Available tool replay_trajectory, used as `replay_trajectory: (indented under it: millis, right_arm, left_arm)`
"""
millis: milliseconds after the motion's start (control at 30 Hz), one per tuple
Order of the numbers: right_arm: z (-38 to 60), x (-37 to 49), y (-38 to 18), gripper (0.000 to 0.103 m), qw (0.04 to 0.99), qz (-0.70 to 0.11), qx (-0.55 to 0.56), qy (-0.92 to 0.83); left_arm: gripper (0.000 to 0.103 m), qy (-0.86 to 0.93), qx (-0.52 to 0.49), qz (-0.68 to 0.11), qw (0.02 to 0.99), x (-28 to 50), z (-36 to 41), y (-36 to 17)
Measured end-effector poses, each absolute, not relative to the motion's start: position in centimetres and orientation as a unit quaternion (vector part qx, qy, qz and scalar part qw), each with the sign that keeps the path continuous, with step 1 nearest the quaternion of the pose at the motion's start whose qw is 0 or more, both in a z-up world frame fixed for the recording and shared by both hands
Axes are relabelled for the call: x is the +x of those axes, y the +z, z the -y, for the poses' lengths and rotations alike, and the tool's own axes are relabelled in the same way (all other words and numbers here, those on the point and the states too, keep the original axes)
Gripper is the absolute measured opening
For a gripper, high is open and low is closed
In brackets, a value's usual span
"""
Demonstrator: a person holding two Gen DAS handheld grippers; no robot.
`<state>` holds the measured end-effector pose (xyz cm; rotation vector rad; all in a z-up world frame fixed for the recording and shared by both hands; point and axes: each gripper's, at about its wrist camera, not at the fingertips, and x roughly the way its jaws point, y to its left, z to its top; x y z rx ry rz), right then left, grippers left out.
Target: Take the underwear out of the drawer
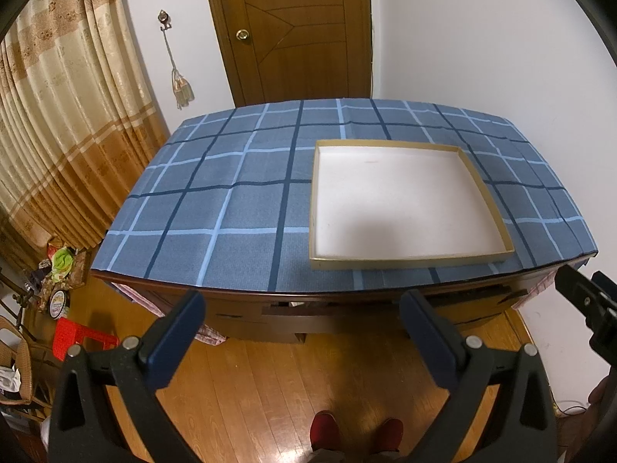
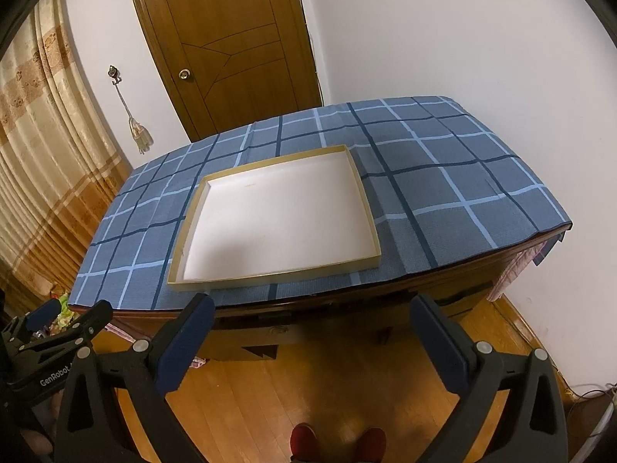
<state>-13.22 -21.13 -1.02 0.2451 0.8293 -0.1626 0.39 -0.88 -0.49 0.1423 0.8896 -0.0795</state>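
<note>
Both grippers hang low in front of the table, above the wooden floor, with the person's red shoes point(image 1: 356, 434) below them. Left gripper point(image 1: 302, 308): jaws spread wide, nothing between them. Right gripper point(image 2: 312, 314): likewise spread wide and empty. Neither touches any furniture.

Table carries a blue checked cloth point(image 1: 216, 193); on it sits a shallow tray point(image 2: 372, 264) with a white floor, nothing in it. Presumably the place for the garment, though that is a guess.

Drawer point(image 2: 277, 332): a dark wooden front under the table edge, ahead of and slightly above the jaws, its long axis running left-right along the table front. It appears closed. Underwear not in view; judged to be inside, so its position cannot be told.

Key relation: the small pull visible at the middle of the drawer front lies nearly straight ahead of the right gripper, between its fingers in that view. In the left wrist view the front panel is in shadow and no pull can be made out. Right gripper judged better placed to open; left free to reach in afterwards.

Step in hand: approach, nothing yet opened.
</note>
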Motion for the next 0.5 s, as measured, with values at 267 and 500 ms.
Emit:
replay_trajectory:
  millis: [267, 500]
  right_arm:
    - [20.6, -13.9, -1.3, 0.102, 0.905, -0.401, 0.118, -0.078]
    - [20.3, -14.3, -1.5, 0.102, 0.902, -0.407, 0.120, -0.077]
  left_arm:
    - [0.102, -0.037, 0.066, -0.431, 0.899, -0.3, 0.8, -0.9]
    - [0.102, -0.036, 0.063, -0.438, 0.896, -0.2, 0.6, -1.4]
